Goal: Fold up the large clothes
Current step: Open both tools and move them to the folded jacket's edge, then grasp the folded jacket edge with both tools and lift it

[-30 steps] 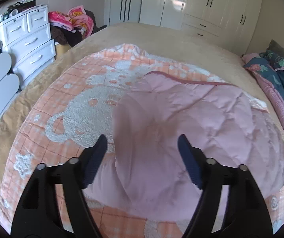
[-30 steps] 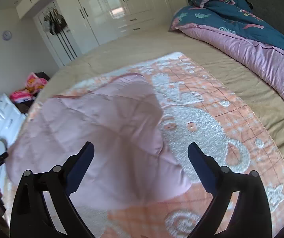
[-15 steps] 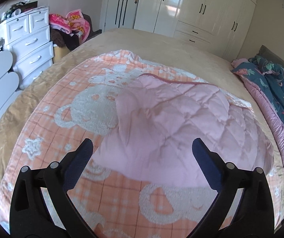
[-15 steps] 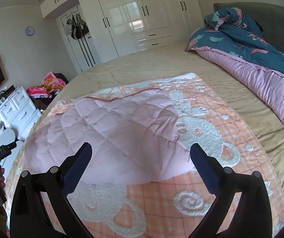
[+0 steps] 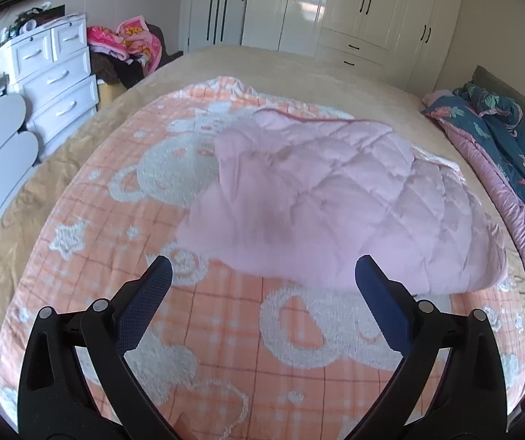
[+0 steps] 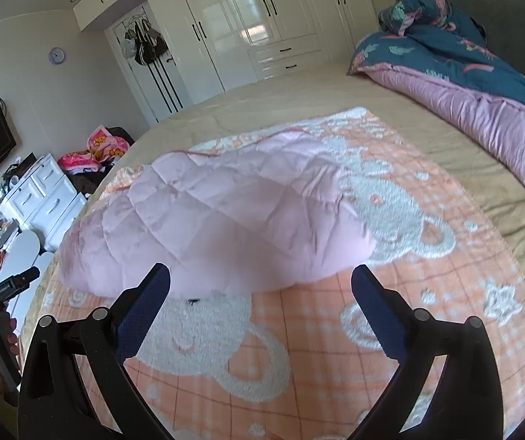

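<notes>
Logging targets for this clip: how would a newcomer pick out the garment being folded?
Start at the big bed with its tan cover. On it lies an orange checked blanket with white bears. The garment is the pale pink quilted jacket lying on that blanket, plain and puffy, unlike the purple and teal duvet bunched at the headboard.

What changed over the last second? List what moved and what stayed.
Both tongs pulled back from the pink quilted garment. The left tongs, whose fingers were over it and narrower a second ago, opened wider and now hang over the orange bear blanket. The right tongs drew back too, open throughout. Neither holds anything. The garment stayed folded on the blanket.
</notes>
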